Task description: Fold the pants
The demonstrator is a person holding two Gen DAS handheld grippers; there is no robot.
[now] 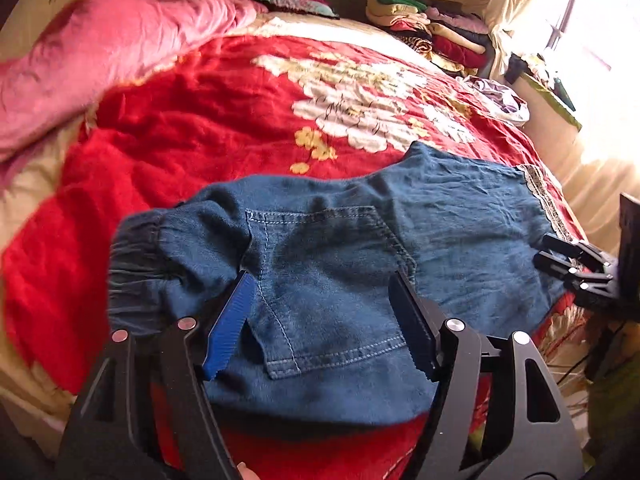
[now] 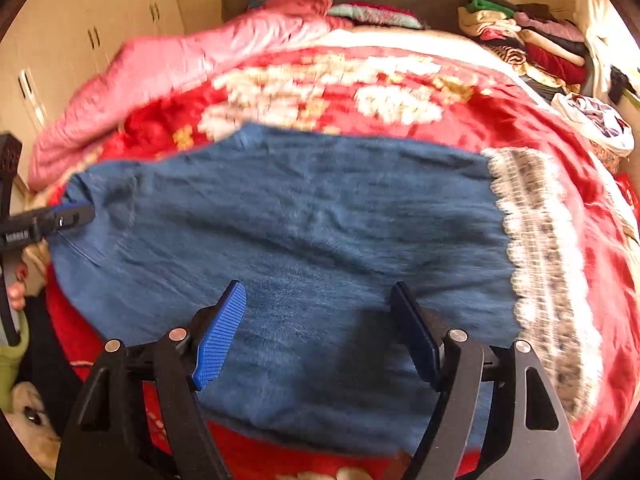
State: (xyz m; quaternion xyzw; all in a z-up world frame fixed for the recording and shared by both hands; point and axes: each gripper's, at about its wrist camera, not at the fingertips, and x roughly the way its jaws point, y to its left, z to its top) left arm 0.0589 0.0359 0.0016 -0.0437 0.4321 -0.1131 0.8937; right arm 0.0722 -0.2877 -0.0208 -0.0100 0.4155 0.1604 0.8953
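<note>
Denim-blue pants (image 1: pixel 340 248) are lying across the near edge of the bed, on top of a red floral blanket (image 1: pixel 208 120). Waistband with the gathered elastic sits on the left side, back pocket (image 1: pixel 332 284) facing up, and the lace-trimmed hem (image 2: pixel 540 256) is off to the right. Judging by how they lie, I'd say they're already folded in half lengthwise, one leg stacked on the other, since only a single leg-width shows. Can't see the underside though, so take that with a grain of salt.

Left claw (image 1: pixel 324 320) hovers right over the pocket area with its fingers spread wide, not gripping anything. Right claw (image 2: pixel 320 332) is the same deal, spread open above the mid-leg section, holding nothing.

So what's left, as I read it: bring the hem end over toward the waistband, maybe once more after that to get a compact bundle. Fabric looks a bit rumpled, so a smoothing pass might help first. There's a stack of folded clothes (image 1: pixel 436 28) at the far corner of the bed.
</note>
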